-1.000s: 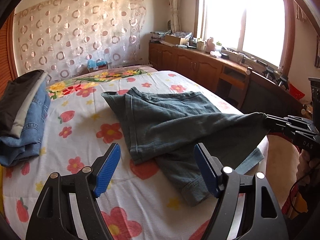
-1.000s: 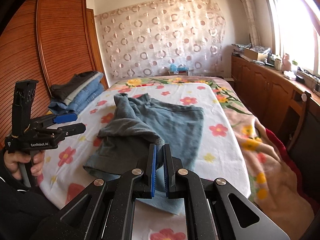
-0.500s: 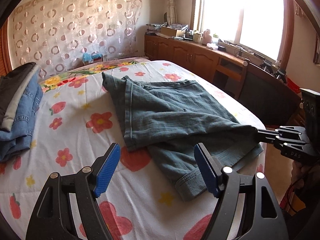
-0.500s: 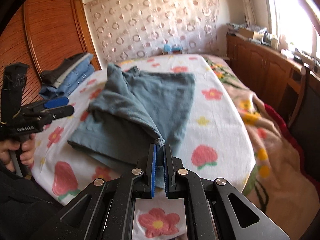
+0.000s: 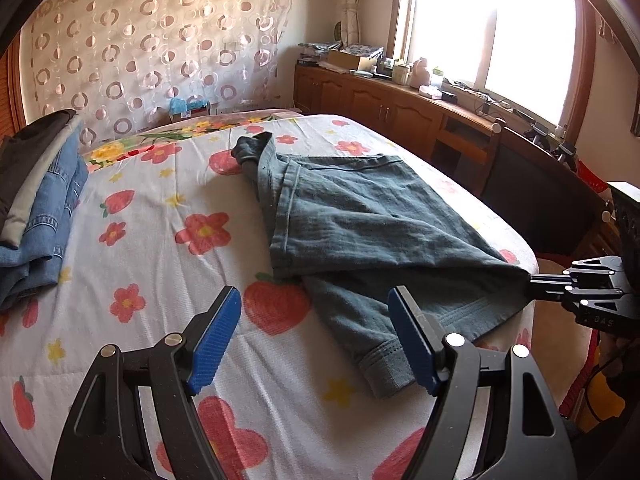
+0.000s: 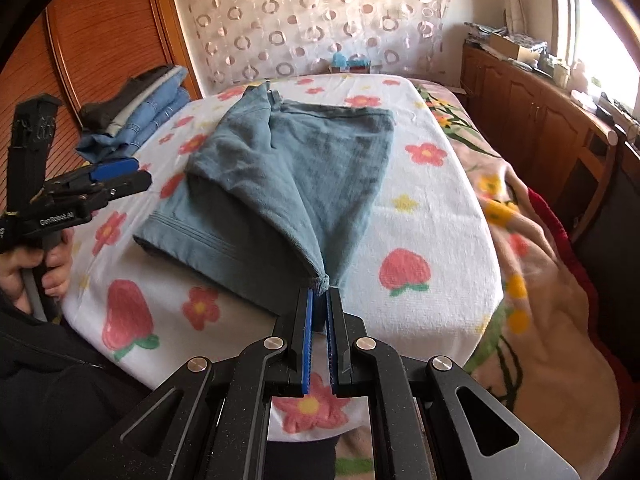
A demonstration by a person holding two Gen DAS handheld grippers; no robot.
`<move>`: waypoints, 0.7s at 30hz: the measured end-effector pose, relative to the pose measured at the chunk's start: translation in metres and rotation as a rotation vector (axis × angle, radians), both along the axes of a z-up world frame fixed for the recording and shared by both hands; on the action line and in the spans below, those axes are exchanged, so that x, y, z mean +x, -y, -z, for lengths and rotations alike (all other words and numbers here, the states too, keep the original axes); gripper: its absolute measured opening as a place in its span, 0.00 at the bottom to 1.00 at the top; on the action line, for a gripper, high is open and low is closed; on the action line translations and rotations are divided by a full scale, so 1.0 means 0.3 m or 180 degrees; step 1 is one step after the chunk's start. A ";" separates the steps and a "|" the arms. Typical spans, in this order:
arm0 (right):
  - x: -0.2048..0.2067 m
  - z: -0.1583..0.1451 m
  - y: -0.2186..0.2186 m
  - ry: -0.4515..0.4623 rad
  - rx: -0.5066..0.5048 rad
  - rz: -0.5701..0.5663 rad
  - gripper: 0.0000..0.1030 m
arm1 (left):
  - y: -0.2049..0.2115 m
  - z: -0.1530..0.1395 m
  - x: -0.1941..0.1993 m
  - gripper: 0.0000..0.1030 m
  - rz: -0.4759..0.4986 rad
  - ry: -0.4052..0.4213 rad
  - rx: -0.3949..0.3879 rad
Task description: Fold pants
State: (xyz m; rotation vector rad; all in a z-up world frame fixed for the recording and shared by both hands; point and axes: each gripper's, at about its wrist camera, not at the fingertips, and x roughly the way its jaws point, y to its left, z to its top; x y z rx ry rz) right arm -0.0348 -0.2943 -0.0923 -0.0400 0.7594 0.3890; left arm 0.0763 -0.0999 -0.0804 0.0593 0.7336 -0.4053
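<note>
Grey-green pants (image 5: 360,216) (image 6: 296,168) lie partly folded on the flowered bed cover (image 5: 160,240) (image 6: 432,200). My right gripper (image 6: 319,292) (image 5: 532,279) is shut on a bunched corner of the pants and holds it taut off the near bed edge. A lower layer with a stitched hem (image 5: 384,364) lies flat beneath the lifted fold. My left gripper (image 5: 314,320) (image 6: 120,174) hovers open above the cover, just left of that hem, with nothing between its blue pads.
A stack of folded jeans and dark clothes (image 5: 36,208) (image 6: 140,116) sits at the bed's left side. Wooden cabinets (image 5: 400,108) run under the window on the right. A blanket (image 6: 540,280) drapes off the bed's right side. A hand (image 6: 36,268) grips the left tool.
The right gripper pulled the pinched corner toward the near bed edge, stretching the fold flatter. Both views tipped downward, so the bed fills more of them. The left gripper stayed open.
</note>
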 end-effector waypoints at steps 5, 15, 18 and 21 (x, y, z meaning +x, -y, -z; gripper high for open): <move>-0.007 -0.006 0.005 0.0040 0.0001 0.0000 0.06 | -0.006 0.003 0.000 0.75 -0.0022 -0.0001 -0.0011; -0.019 -0.071 -0.002 0.0417 0.0156 -0.0142 0.37 | -0.057 -0.034 -0.005 0.75 -0.0183 0.0142 -0.0011; 0.011 -0.076 -0.040 0.0502 0.0166 -0.0214 0.38 | -0.081 -0.050 -0.006 0.75 -0.0243 0.0191 -0.0020; 0.068 -0.072 -0.087 0.0556 0.0258 -0.0298 0.38 | -0.101 -0.062 0.000 0.75 -0.0293 0.0216 -0.0025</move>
